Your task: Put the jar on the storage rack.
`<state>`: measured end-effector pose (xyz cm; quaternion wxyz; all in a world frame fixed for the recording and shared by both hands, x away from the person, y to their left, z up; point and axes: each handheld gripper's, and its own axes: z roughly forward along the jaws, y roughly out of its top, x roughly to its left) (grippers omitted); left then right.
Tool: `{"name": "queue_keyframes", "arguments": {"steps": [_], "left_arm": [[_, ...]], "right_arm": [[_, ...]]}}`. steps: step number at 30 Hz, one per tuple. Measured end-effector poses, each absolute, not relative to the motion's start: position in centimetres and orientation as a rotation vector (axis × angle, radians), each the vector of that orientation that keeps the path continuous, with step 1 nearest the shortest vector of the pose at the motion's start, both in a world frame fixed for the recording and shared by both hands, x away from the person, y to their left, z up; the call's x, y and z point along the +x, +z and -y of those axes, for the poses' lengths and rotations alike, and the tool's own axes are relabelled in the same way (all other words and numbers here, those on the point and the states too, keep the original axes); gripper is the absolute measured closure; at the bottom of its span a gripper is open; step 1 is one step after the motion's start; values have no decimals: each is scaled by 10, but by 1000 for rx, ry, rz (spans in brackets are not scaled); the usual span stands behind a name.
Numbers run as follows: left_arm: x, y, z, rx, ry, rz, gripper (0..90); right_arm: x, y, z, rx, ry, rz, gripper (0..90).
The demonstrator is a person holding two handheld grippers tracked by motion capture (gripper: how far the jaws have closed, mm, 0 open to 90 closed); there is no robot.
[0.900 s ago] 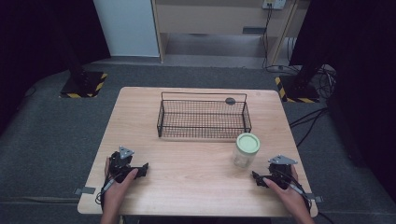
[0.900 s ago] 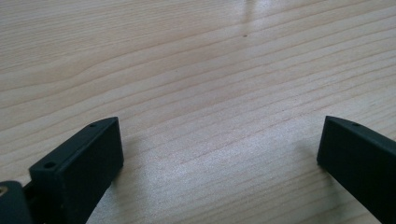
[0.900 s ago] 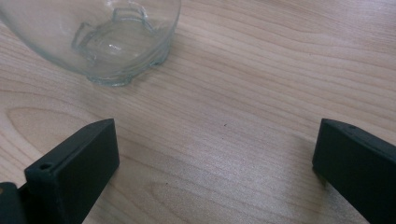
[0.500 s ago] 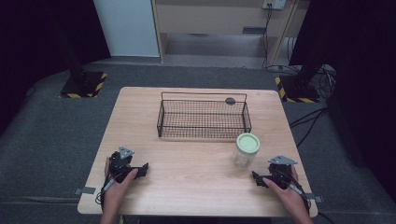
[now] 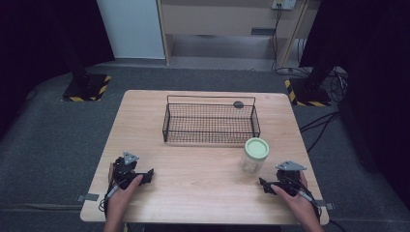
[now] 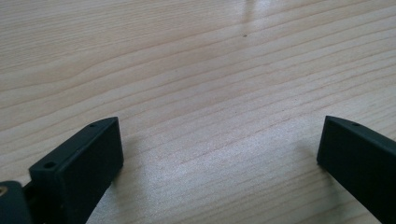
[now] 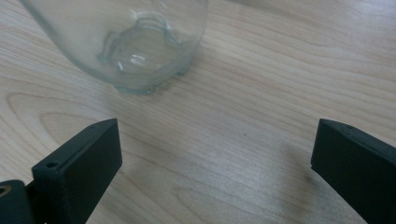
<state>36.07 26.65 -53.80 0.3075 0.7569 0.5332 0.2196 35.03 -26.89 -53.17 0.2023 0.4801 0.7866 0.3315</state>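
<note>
One glass jar (image 5: pixel 254 156) with a pale green lid stands upright on the wooden table (image 5: pixel 203 179), just in front of one black wire basket (image 5: pixel 211 122). Two grippers rest near the front edge: right gripper (image 5: pixel 265 184) near the jar, left gripper (image 5: pixel 147 175) well apart; both have jaws spread wide, holding nothing.

Even overhead light, dark surroundings; close views soft, mild table (image 6: pixel 196 70) sheen.

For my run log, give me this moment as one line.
left tongs: open, on table, empty | right tongs: open, empty, near jar | jar: upright, green lid on, beside wire basket | basket: nothing inside
</note>
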Motion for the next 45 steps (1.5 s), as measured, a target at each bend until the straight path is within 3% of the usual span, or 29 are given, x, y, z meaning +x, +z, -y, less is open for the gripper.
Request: {"name": "queue_keyframes", "arguments": {"steps": [45], "left_arm": [[361, -538, -267, 2002, 580, -1409, 0]], "right_arm": [[372, -459, 225, 1175, 962, -2278, 34]]}}
